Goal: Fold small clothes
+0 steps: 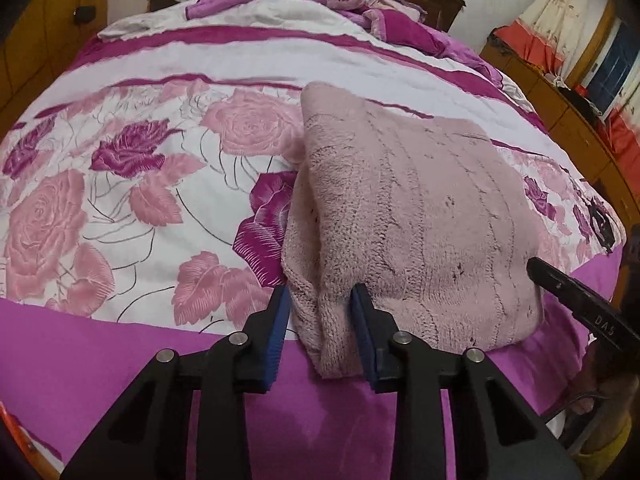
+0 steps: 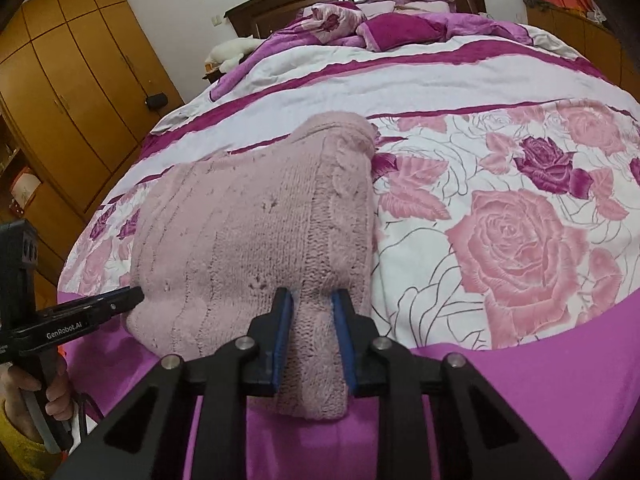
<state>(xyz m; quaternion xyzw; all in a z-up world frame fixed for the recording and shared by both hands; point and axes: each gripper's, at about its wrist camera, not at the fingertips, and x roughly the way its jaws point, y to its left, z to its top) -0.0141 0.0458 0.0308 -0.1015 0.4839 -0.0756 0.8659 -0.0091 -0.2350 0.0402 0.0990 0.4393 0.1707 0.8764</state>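
Note:
A pink knitted sweater lies folded on the bed near its front edge; it also shows in the right wrist view. My left gripper grips the sweater's near left corner between its blue pads. My right gripper grips the sweater's near right corner in the same way. The tip of the right gripper shows at the sweater's right edge in the left wrist view, and the tip of the left gripper shows at the sweater's left edge in the right wrist view.
The bed has a white cover with pink and purple roses and a purple band along the front. Pillows and a bunched blanket lie at the headboard. Wooden wardrobes stand left; a wooden cabinet stands right.

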